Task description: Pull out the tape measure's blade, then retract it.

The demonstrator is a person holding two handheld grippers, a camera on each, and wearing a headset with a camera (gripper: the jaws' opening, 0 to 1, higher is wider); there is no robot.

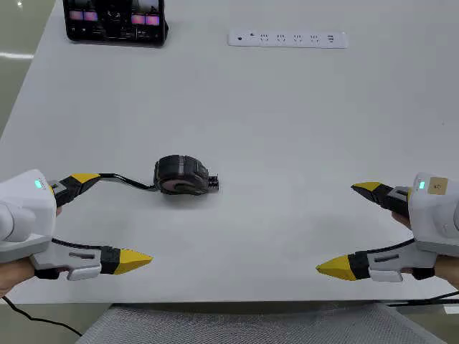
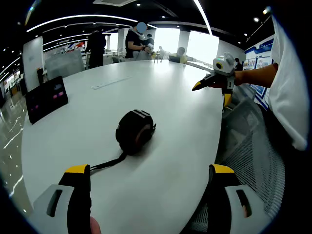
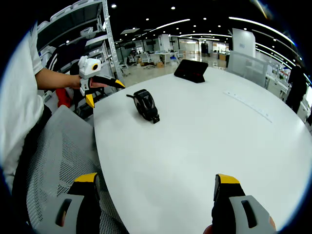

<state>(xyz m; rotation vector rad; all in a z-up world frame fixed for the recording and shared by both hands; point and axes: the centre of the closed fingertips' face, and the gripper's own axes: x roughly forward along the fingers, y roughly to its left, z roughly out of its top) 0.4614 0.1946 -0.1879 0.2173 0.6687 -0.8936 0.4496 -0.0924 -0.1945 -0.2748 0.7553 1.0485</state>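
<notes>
A black, rounded tape measure [image 1: 183, 175] is seen on the white desk [image 1: 301, 129], left of centre toward the near edge, its strap [image 1: 129, 180] trailed toward the left gripper [image 1: 120, 217]. That and the right gripper [image 1: 338, 228] are held wide open, empty. The blade is hidden inside the tape measure.

right hand-held gripper [image 3: 156, 179] spread, empty | tape measure [image 3: 146, 105] on table [image 3: 209, 131] near left hand-held gripper [image 3: 106, 93]

Bare tabletop [image 1: 301, 143] on every side of the tape measure [image 1: 183, 175], save its strap [image 1: 125, 180] trailing left; power strip [image 1: 287, 39] and tablet [image 1: 115, 20] well apart.
</notes>
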